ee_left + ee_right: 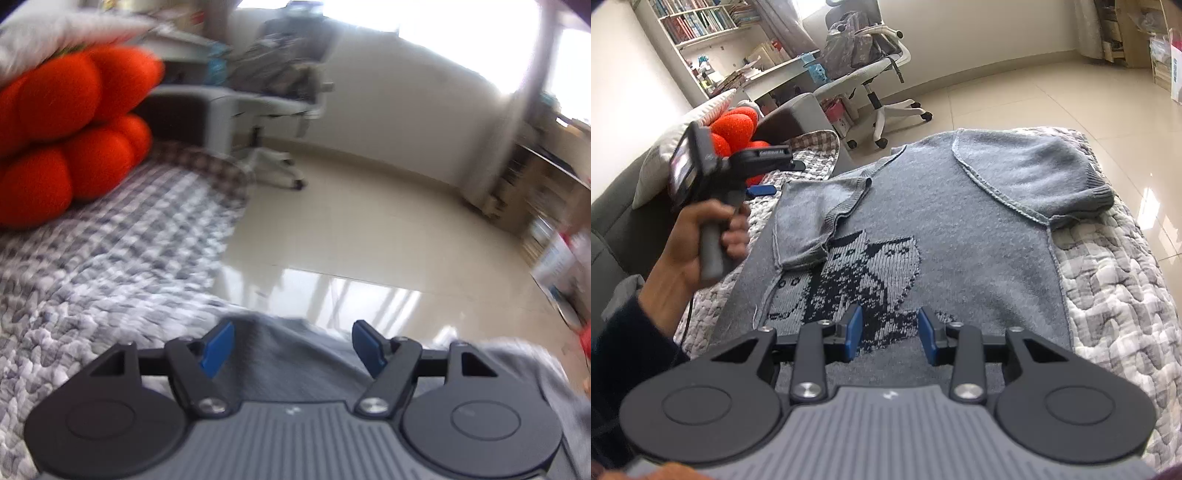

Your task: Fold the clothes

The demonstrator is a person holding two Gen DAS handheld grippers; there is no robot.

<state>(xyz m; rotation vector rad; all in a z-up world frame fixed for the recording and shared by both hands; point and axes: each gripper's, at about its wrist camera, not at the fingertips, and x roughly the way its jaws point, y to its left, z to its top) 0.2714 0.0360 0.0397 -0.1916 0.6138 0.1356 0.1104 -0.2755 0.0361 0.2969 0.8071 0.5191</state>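
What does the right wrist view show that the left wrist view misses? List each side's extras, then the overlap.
Only the right wrist view: the whole gray sweater spread flat with its cat pattern, one sleeve folded inward, the hand holding the left gripper, the bookshelf, and the right gripper open above the hem.
Only the left wrist view: a bright window and the left gripper's open blue fingers up close.
Both: sweater, quilt, orange cushion, office chair, tiled floor.

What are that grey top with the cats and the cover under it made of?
Grey top: looks like knitted yarn, matte; ribbed cuffs and stitch rows show, cats knitted in. Cover: seems quilted cotton-like fabric, soft and puffy between stitch lines; fibre uncertain.
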